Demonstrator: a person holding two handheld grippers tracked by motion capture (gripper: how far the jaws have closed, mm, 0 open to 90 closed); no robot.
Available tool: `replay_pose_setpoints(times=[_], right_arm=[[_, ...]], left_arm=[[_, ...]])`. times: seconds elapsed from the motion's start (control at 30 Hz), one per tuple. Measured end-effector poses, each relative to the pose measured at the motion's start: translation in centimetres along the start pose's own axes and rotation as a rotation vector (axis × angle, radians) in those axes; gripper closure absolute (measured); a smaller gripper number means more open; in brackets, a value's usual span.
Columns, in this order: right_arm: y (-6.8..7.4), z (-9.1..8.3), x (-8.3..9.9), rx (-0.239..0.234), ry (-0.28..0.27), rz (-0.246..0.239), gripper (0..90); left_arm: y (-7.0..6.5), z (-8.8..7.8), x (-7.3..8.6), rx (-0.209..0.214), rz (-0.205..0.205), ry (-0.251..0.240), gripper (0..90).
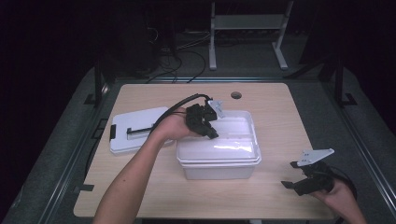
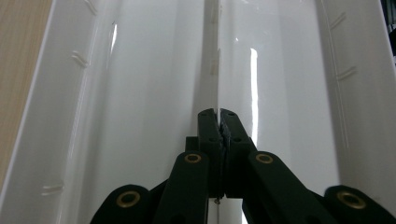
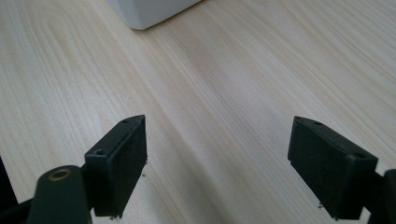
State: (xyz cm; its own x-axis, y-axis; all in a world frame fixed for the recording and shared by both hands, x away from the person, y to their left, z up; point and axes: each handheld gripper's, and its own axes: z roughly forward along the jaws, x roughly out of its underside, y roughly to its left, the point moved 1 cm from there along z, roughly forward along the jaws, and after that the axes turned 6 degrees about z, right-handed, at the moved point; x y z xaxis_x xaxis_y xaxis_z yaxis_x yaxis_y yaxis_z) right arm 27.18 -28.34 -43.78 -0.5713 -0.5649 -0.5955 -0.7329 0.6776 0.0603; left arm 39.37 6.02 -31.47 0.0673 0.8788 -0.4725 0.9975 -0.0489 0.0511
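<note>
High view places the left gripper (image 1: 211, 133) over the left inner side of a white plastic bin (image 1: 243, 170) that stands open at the middle of the wooden table (image 1: 275, 107). The person's left forearm (image 1: 130, 177) reaches in from the bottom edge, and a black cable (image 1: 175, 108) arcs from the gripper back over the wrist. Left gripper view shows the two black jaws pressed together on a thin upright white divider (image 2: 217, 65) that runs down the centre of the bin interior; the divider edge passes between the pads (image 2: 208, 122) and continues past the tips. The bin walls rise on both sides of the jaws. A flat white lid (image 1: 135, 128) with a black latch lies on the table just to the left of the bin, apart from it. The right gripper (image 1: 299, 179) rests near the table's lower right corner, well apart from the bin. Right gripper view shows its jaws standing apart with bare wood between them and a corner of the bin (image 3: 149, 11) ahead.
</note>
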Motion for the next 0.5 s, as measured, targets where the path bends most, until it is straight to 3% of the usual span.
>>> replay_pose_setpoints(times=[0.2,0.5], right_arm=[[-0.1,-0.1,0.1,0.001,-0.003,0.000,19.4],[-0.1,-0.1,0.1,-0.002,-0.003,0.002,19.5]], left_arm=[[0.1,0.6,0.0,-0.009,0.001,0.021,89.0],[0.2,1.2,0.4,-0.011,-0.009,0.010,88.6]])
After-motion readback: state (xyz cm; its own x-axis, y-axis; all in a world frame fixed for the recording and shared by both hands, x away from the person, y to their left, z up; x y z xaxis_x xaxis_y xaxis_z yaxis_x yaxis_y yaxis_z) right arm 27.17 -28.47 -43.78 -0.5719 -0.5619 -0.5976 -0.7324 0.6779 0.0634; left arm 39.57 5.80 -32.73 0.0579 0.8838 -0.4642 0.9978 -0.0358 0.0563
